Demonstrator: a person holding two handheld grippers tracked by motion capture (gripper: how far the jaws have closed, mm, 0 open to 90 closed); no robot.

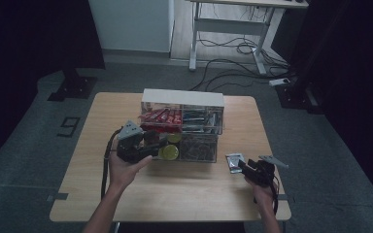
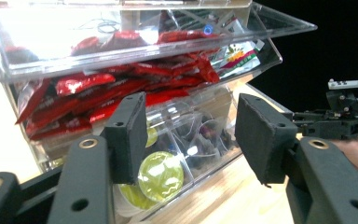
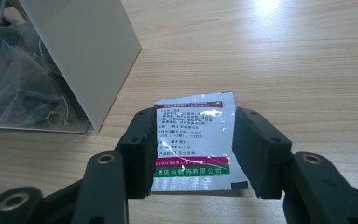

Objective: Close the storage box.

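On the wooden table (image 1: pixel 175 194), the right gripper (image 3: pixel 191 154) has its jaws clamped on the edges of a silver sachet (image 3: pixel 193 140), held just right of the clear drawer organizer (image 1: pixel 182 127). The left gripper (image 2: pixel 191 135), jaws apart with nothing between them, faces the lower drawer (image 2: pixel 177 172) with green-lidded pods (image 2: pixel 161 175). Judging by this, the sachet has yet to be stowed. Which compartment suits it is unclear; the sachet's small print is hard to read.
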